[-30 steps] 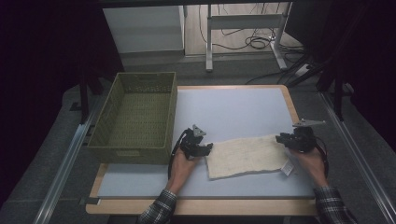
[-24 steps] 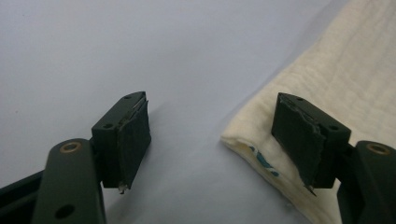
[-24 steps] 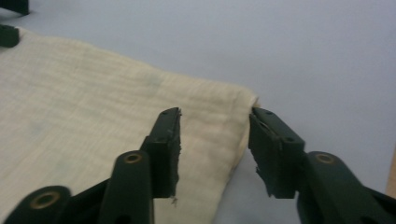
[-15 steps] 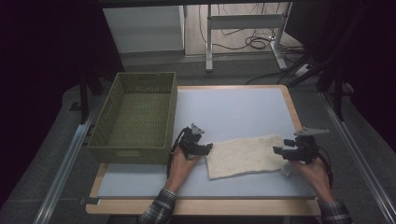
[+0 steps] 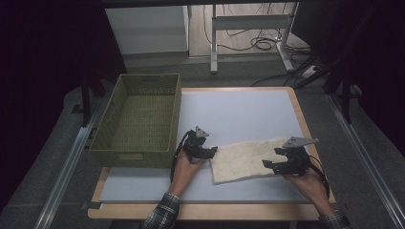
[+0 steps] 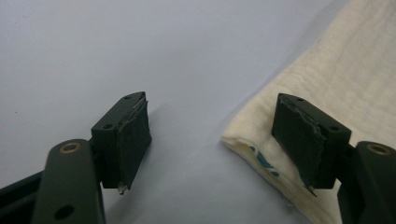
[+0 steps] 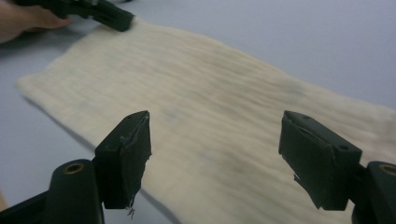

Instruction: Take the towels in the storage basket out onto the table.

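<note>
Folding cloth, step between folds: cloth lies flat on table, right of basket. Left gripper released at cloth's left edge. Right gripper jaws just opened, nothing pinched, over right end. Next: regrasp corners squarely.

A dim room. Grey carpet surrounds the wood-edged worktop. Beyond it stand a white cabinet and a desk frame over tangled cables.
</note>
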### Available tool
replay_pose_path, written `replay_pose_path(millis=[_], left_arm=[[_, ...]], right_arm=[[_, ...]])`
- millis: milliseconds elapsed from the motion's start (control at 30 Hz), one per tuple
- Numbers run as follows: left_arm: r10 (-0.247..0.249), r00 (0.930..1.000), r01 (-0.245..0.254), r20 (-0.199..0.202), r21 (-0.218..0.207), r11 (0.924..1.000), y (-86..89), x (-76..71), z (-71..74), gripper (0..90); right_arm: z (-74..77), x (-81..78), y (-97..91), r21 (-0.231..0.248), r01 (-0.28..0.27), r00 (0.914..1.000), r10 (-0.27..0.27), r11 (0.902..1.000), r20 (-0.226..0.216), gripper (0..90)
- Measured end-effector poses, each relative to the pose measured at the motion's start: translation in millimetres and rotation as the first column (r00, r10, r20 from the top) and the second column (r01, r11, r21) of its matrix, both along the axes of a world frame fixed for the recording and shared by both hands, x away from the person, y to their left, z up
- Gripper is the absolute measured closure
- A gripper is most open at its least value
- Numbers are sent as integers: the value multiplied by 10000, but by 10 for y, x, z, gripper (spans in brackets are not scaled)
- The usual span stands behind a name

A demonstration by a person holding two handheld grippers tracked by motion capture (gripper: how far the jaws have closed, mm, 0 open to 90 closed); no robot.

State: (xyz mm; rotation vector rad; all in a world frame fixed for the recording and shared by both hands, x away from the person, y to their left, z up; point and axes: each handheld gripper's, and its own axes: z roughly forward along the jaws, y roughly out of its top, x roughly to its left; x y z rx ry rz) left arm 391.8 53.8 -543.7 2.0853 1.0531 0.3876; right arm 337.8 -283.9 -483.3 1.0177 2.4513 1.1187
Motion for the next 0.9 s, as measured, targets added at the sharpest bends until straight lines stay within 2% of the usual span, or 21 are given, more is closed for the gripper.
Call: replay_pose_path(millis=[167, 367, 700, 900], left_arm=[[0, 10000, 0, -8, 6, 10000, 0, 0, 0, 274], [-2, 10000, 2, -5, -4, 10000, 0, 1, -1, 275], [9, 10000, -9, -38, -4, 10000, 1, 0, 0, 275], [-14, 10000, 14, -12, 24, 10000, 3, 2, 0, 275]], right_arm=[[-82, -74, 255, 116, -737, 9970, 739, 9972, -230, 288], [-212, -152, 586, 158, -1548, 9867, 1554, 9878, -487, 341], [-320, -290, 1171, 150, -2889, 9539, 2892, 9572, -801, 436], [-356, -334, 1448, 221, -3356, 9368, 3361, 9417, -965, 463]])
